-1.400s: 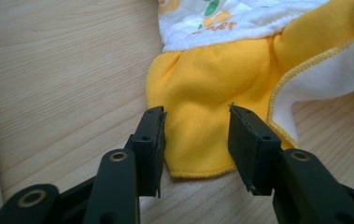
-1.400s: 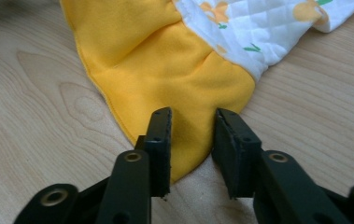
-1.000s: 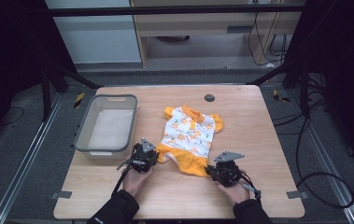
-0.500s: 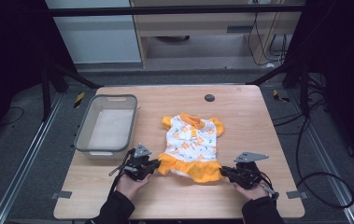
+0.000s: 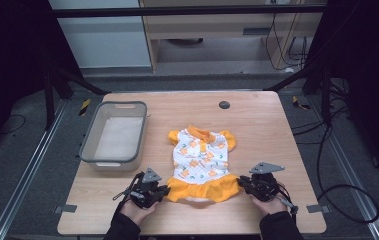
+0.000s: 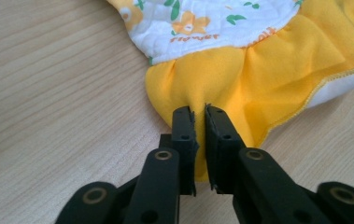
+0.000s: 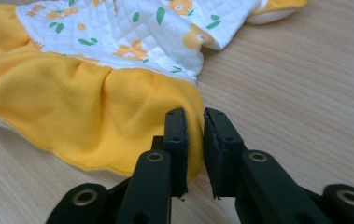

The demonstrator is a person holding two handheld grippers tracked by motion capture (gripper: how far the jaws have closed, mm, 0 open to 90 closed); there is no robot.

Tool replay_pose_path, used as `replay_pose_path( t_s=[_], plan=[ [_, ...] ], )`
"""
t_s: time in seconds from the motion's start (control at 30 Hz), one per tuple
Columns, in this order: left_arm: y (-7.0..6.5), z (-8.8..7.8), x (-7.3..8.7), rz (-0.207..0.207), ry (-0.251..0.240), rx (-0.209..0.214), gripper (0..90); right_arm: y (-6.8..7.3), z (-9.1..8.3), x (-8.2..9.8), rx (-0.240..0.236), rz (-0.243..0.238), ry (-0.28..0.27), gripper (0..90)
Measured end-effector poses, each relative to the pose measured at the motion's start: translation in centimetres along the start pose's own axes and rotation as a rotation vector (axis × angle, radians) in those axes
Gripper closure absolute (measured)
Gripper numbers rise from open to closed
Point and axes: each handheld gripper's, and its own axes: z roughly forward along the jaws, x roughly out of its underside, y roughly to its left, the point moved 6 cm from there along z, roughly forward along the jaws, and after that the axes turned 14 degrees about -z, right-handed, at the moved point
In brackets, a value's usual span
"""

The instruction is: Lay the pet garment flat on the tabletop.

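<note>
A small dress (image 5: 201, 162) with a white printed top and yellow skirt lies flat on the worktop (image 5: 257, 120), just right of a grey tub (image 5: 114, 135). The left tool (image 6: 200, 116) pinches the skirt's left corner, jaws nearly closed on the fabric. The right tool (image 7: 194, 119) grips the skirt's right corner, jaws narrow.

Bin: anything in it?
No. The high view shows the grey bin with a bare pale floor; the dress lies on the table beside it.
</note>
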Motion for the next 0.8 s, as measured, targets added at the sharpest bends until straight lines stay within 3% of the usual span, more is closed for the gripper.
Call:
replay_pose_path(
  t_s=[0.03,0.07,0.2,0.37,0.57,0.8],
  plan=[
    [0.0,0.0,0.0,0.0,0.0,0.0,79.1,0.0,0.0,0.0,0.0,0.0,0.0,77.1],
    [-0.1,-0.5,-0.3,-0.002,-0.031,0.0,77.0,0.0,-0.5,-0.3,0.016,-0.001,-0.04,75.1],
    [-0.6,-1.8,-1.2,0.013,-0.109,0.0,71.8,0.2,-1.7,-1.2,0.044,-0.005,-0.117,74.5],
    [-1.8,-1.7,-1.6,0.033,-0.129,0.024,74.0,1.1,-2.3,-2.1,0.023,-0.013,-0.182,84.1],
    [-4.0,-0.4,-2.7,0.052,-0.127,0.072,83.3,2.8,-1.0,-3.1,-0.04,-0.027,-0.19,90.0],
    [-6.4,2.3,-2.2,0.086,-0.076,0.112,88.0,2.6,1.5,-2.9,-0.037,-0.031,-0.141,90.0]
  ],
)
